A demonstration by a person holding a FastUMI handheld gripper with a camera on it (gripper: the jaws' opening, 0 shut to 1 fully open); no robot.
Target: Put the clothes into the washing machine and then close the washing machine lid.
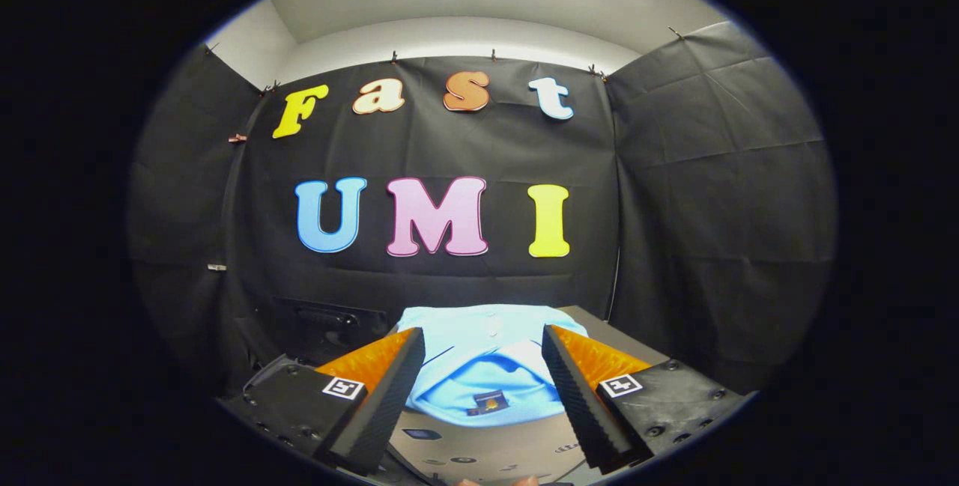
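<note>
Your light blue polo shirt (pixel 487 351) lies folded between and just ahead of the fingers, its collar end nearest you with a small tag at the neck, its far end reaching beyond the fingertips. It rests on a pale flat surface (pixel 509 448) that runs under the fingers. Your gripper (pixel 483 340) has its fingers spread wide apart, one on either side of the shirt, gripping nothing. Left of the left finger sits a dark box-like object (pixel 322 325), too dim to identify
</note>
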